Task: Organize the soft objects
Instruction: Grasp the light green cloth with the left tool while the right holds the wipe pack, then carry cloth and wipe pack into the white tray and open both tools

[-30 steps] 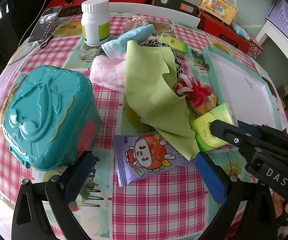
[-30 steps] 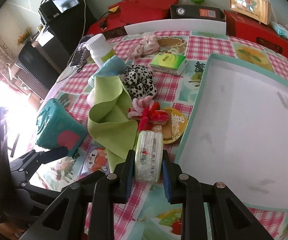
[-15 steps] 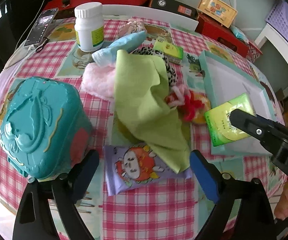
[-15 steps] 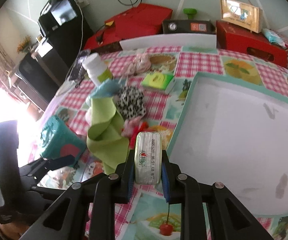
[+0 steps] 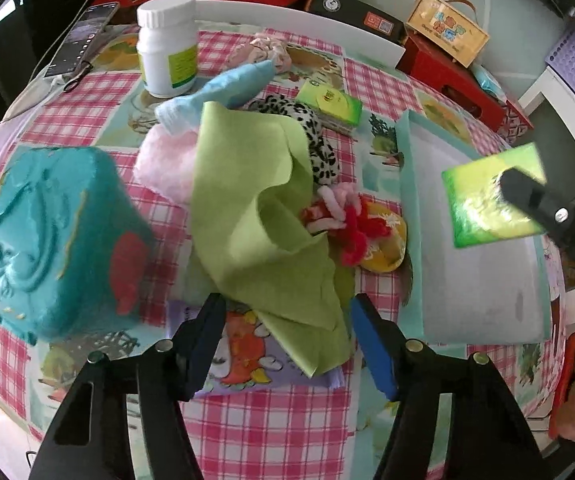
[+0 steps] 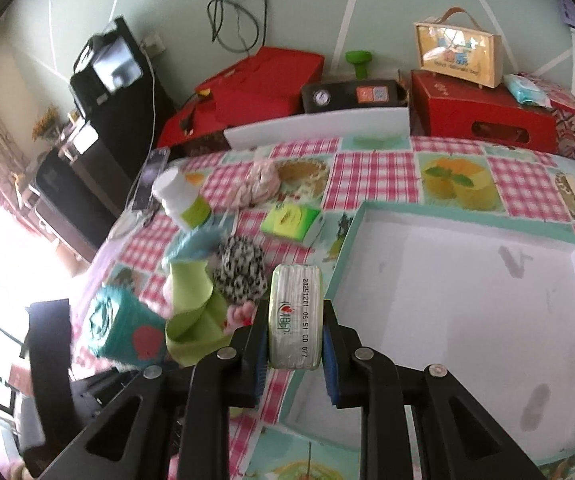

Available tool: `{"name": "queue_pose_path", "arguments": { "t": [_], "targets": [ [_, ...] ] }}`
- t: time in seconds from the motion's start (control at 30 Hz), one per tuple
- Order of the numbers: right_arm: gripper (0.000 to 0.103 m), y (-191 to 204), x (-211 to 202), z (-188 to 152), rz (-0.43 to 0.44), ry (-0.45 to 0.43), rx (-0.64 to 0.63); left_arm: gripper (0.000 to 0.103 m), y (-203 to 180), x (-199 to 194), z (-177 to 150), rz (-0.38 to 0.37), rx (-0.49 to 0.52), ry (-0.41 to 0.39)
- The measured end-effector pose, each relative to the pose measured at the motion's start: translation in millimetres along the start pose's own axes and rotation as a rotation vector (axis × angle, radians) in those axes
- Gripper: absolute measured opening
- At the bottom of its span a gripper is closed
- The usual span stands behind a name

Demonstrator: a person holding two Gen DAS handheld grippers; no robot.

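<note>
Covering the table, checked tablecloth (image 5: 271, 436), red boxes (image 6: 483, 116) behind

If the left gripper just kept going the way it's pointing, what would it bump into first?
Most likely the purple snack packet lying between the left gripper's open jaws, which have just been closing, with the corner of the green cloth draped over it. Depth is hard to judge.

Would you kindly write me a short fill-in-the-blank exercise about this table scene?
1. The right gripper is shut on a green ____ pack.
2. The left gripper hangs over a purple packet partly covered by a ____ cloth.
3. The white bottle stands upright with its cap ____.
4. The tray has a ____ rim.

Missing words: tissue; green; on; teal
</note>
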State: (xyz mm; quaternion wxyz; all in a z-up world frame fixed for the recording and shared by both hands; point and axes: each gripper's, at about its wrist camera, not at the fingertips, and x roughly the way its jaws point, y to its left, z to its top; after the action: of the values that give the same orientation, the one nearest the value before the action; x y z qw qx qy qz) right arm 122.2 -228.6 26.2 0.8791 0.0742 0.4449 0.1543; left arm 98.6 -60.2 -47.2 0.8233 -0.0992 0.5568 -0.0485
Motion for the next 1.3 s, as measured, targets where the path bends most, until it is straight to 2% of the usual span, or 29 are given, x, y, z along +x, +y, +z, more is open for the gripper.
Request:
{"name": "queue_pose_path", "arguments": {
  "t": [0.07,0.13,0.37,0.47,0.53,0.63,0.93,1.13,1.3],
  "targets": [
    [0.024,-4,-3,3,0.001,-0.02,0.009,0.063,-3,5,4,0.007,-0.005,0.001],
    [0.024,-8,-6,2,0.003,-0.033,0.012,0.056,-7,12,8,0.028,-0.003,0.003],
    [0.024,-24,-10,-3,0.007,-0.046,0.029,0.047,-14,30,14,0.099,0.022,-0.007],
    [0.024,-29,-9,-5,0.016,-0.045,0.045,0.035,-17,30,13,0.125,0.052,-0.023],
    [0.024,-31,-9,-6,0.018,-0.045,0.052,0.023,-17,30,13,0.129,0.06,-0.032],
    [0.024,-34,-10,-6,0.013,-0.052,0.055,0.014,-10,26,13,0.103,0.042,-0.043],
    [0.024,-41,-11,-8,0.015,-0.053,0.082,0.01,-6,3,3,0.055,0.059,-0.093],
    [0.024,-42,-12,-8,0.011,-0.06,0.087,0.01,-5,-25,3,0.026,0.064,-0.166],
    [0.024,-44,-17,-6,0.006,-0.082,0.089,0.01,-7,-57,11,0.009,0.077,-0.259]
  ]
}}
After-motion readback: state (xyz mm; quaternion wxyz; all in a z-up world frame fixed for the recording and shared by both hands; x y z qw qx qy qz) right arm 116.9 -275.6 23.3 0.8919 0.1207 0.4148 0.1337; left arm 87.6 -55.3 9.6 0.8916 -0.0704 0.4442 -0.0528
